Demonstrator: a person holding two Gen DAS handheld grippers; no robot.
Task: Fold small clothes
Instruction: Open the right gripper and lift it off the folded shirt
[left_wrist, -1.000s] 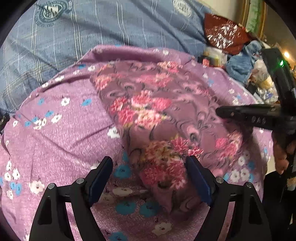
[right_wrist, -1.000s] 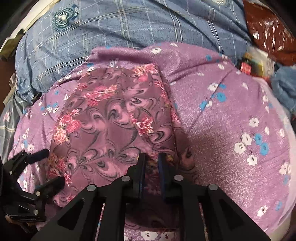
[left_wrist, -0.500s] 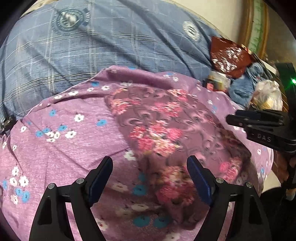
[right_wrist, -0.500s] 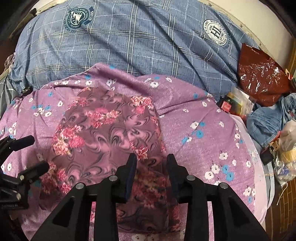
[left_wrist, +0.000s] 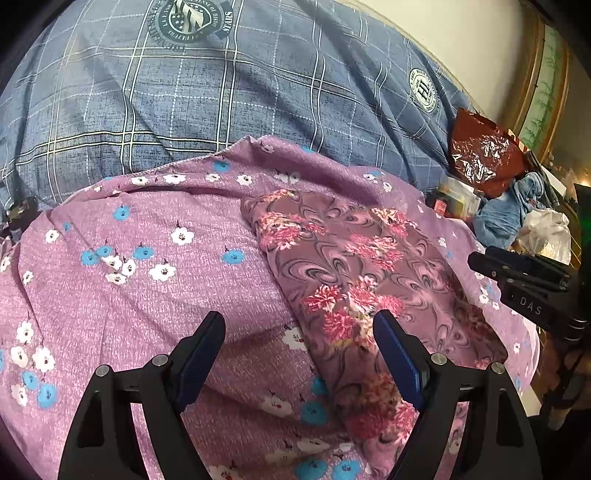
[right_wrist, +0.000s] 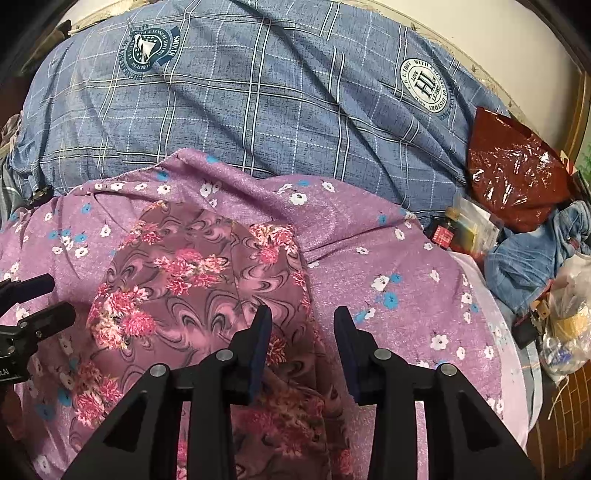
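Note:
A folded mauve garment (left_wrist: 369, 273) (right_wrist: 192, 288) with pink flowers and swirls lies flat on a larger purple cloth (left_wrist: 147, 295) (right_wrist: 388, 266) printed with white and blue blossoms. My left gripper (left_wrist: 299, 339) hovers open above the garment's left edge, touching nothing. My right gripper (right_wrist: 303, 328) stands open over the garment's right edge, and no cloth is pinched between its pads. Each gripper shows in the other's view: the right gripper (left_wrist: 517, 273) at the right side, the left gripper (right_wrist: 33, 302) at the left side.
Both cloths lie on a bed with a blue plaid sheet (left_wrist: 221, 92) (right_wrist: 258, 92). At the right end sit a red plastic bag (right_wrist: 517, 173), a blue denim garment (right_wrist: 535, 251), small boxes (right_wrist: 465, 225) and a white plastic bag (right_wrist: 569, 295). The bed's edge runs at the lower right.
My right gripper has opened, let go of the garment's near edge and risen. My left gripper has drawn back to the left, still open. The garment stays flat.

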